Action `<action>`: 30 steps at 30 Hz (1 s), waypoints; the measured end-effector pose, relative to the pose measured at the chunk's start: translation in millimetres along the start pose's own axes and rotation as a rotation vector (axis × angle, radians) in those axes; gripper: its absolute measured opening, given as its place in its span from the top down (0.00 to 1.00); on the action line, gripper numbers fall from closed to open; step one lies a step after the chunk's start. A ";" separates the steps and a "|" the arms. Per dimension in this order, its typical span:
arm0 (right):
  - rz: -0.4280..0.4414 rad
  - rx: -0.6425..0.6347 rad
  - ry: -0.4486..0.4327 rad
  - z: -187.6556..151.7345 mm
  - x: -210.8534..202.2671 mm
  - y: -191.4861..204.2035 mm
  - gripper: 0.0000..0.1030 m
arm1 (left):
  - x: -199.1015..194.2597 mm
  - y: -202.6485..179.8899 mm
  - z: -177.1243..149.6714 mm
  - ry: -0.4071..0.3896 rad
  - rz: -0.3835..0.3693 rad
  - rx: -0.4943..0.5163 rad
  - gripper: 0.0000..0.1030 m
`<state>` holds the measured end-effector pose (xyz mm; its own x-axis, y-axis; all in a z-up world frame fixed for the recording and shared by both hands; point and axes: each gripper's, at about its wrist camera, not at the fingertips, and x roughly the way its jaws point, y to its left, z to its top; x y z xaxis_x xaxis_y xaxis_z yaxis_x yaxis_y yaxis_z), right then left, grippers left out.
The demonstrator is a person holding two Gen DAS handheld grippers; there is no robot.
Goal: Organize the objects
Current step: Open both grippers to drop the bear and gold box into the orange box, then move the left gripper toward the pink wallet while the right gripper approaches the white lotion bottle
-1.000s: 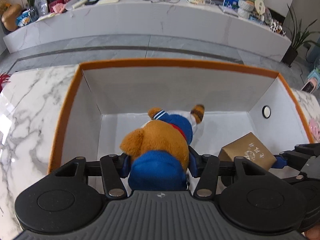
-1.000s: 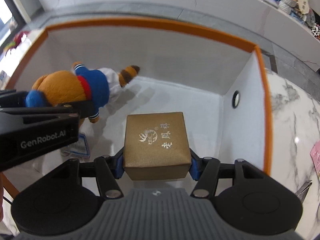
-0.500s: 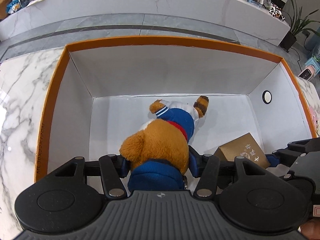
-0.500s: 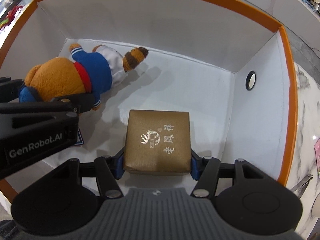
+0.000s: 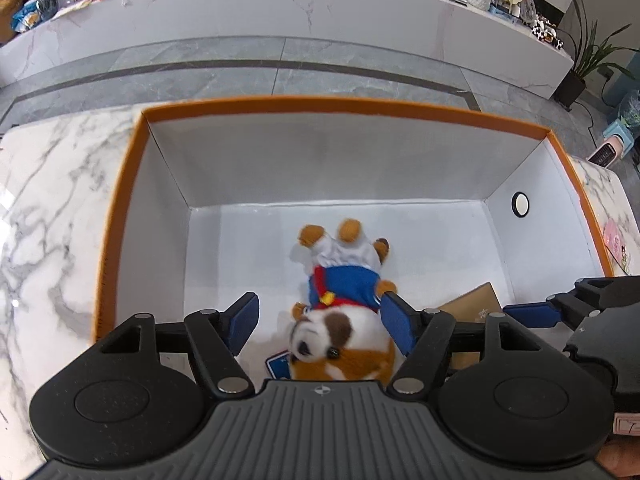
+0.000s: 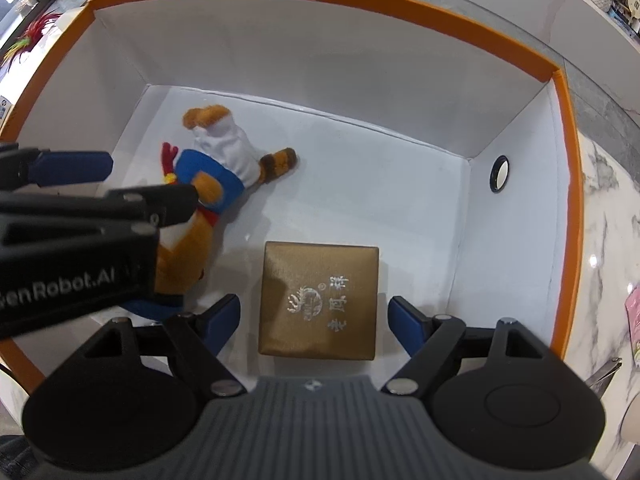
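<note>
Both grippers opening, released: plush dog lies lengthwise (feet toward far wall).

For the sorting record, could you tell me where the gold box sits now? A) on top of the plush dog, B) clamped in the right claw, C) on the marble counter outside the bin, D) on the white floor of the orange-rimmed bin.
D: the gold box lies on the floor of the orange-rimmed bin, between the opening jaws of the right claw, its pads clear.
</note>
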<state>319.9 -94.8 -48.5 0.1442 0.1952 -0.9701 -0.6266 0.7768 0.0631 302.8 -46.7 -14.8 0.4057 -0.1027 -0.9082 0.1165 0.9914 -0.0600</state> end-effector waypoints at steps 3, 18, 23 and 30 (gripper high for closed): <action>-0.005 -0.008 -0.031 -3.9 -8.5 0.7 0.20 | -4.2 1.5 1.6 -0.010 -0.008 -0.010 0.23; -0.051 -0.012 -0.222 -11.5 -89.5 34.4 0.16 | -85.7 4.0 -15.4 -0.151 -0.014 0.011 0.23; -0.064 -0.024 -0.259 -43.1 -124.2 50.7 0.10 | -120.6 6.7 -43.8 -0.204 0.007 0.031 0.23; -0.002 0.039 -0.341 -121.1 -163.7 60.6 0.09 | -153.3 21.8 -107.1 -0.233 0.014 0.046 0.23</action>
<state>165.6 -152.2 85.7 0.3973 0.3774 -0.8365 -0.5972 0.7984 0.0765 146.0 -0.6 78.8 0.6057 -0.1098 -0.7881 0.1479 0.9887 -0.0241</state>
